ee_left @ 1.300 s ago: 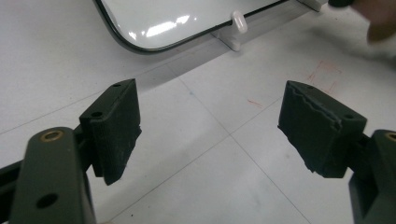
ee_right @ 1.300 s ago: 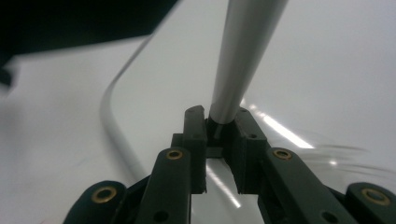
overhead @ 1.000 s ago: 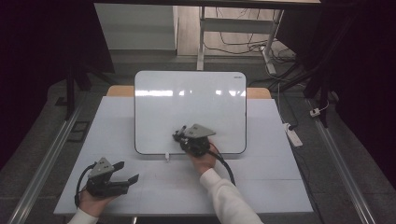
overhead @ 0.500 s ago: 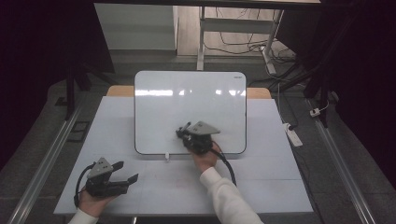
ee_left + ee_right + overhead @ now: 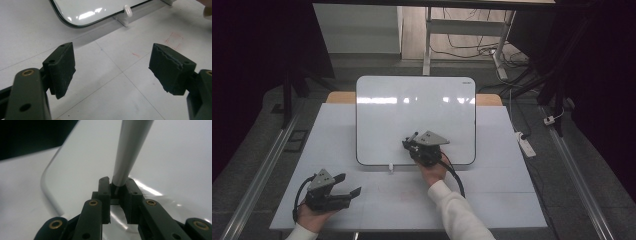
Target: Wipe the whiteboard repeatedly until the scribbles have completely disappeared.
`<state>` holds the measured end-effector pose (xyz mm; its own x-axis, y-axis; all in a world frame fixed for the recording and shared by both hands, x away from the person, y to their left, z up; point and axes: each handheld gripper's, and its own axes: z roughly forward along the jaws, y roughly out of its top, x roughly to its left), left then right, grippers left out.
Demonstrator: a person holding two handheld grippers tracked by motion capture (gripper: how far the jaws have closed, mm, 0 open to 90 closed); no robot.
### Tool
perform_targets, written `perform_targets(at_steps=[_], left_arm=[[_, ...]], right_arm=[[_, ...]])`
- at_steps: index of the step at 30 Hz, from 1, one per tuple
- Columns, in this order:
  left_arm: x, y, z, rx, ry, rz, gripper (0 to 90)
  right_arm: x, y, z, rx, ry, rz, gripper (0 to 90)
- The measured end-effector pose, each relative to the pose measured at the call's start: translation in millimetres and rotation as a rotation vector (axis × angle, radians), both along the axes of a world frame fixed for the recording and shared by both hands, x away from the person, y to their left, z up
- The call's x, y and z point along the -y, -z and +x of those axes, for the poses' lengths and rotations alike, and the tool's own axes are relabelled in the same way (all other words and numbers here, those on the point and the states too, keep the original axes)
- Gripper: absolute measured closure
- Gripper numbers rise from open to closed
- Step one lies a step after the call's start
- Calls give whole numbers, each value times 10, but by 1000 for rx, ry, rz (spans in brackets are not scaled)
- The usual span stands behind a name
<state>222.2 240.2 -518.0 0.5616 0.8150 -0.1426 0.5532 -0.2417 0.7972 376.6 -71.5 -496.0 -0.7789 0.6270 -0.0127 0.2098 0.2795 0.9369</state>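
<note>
One pen: I have a slim grey marker pinched in my right tool, its barrel running up and away from the jaws over the whiteboard.
Marker position: near the lower middle of the board, just above its near edge; I cannot tell whether the tip is touching the surface.
Right tool: pressed together on the marker's end, held over the board by my right hand.
Grip risk: the jaws catch only the very end of the barrel, so I judge any sideways push against the board could lever the marker askew or pop it out.
Board risk: the whiteboard leans on small white feet; pressing too hard could, I think, slide or tip it toward the far side of the table.
Stroke risk: too light a press and I would expect a broken or missing line.
Left tool: my left tool is spread wide and empty, resting at the near left, well apart from the board.
Support risk: with that tool so far off, nothing steadies the board if it shifts.
</note>
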Motion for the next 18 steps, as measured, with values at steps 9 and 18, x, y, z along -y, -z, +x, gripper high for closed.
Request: perform_targets(at_steps=[9, 18], left_arm=[[-3, 5, 1, -3, -3, -5, 214], [1, 10, 5, -7, -1, -3, 214]], right_arm=[[34, -17, 5, 18, 5, -12, 771], [49, -7, 19, 4, -38, -25, 771]])
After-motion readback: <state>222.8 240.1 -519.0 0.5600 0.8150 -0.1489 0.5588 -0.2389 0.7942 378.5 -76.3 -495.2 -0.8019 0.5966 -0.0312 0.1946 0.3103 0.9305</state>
